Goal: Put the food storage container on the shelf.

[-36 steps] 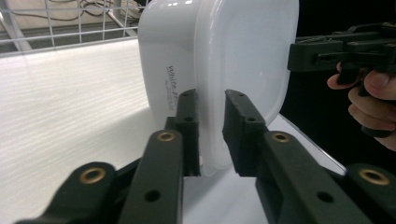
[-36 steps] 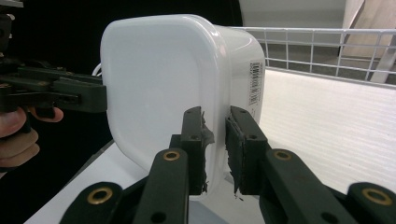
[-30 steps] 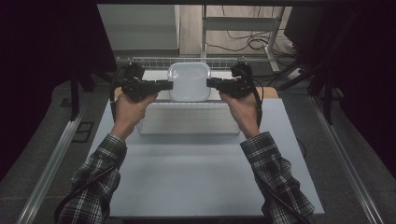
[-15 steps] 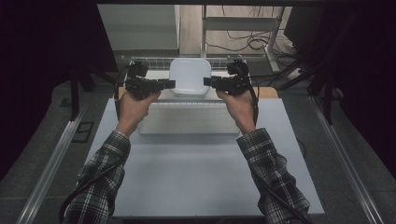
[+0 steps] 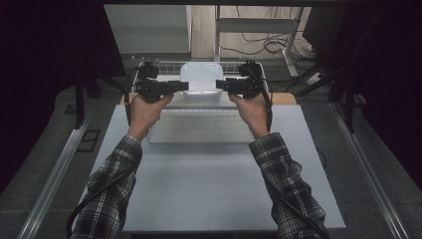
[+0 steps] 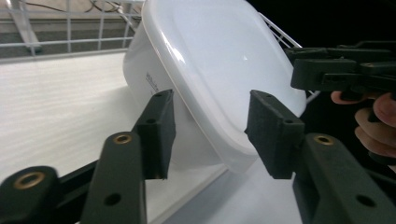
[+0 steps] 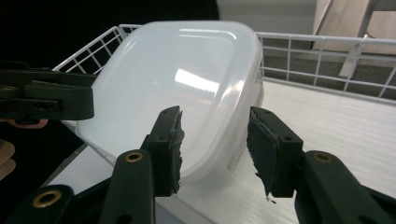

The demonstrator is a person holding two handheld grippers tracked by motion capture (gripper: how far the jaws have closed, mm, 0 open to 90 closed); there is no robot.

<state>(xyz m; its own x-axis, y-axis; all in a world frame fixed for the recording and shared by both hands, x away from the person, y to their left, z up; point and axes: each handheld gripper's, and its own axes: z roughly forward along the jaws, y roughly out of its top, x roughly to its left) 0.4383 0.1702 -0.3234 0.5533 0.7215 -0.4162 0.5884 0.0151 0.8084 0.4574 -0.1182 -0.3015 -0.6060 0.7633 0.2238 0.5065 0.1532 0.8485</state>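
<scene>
The lidded white container (image 5: 201, 82) lies directly between the left gripper (image 6: 210, 135) and right gripper (image 7: 214, 149), both jaw pairs spread, each straddling one side edge, neither nearer.

The high view is dim and slightly soft, its left and right margins sunk in near-black shadow while the pale desk (image 5: 209, 174) catches even overhead light. In both gripper views the white container lid (image 7: 187, 84) shows bright glare patches, and the near black tool arms blur at the bottom edge.
</scene>
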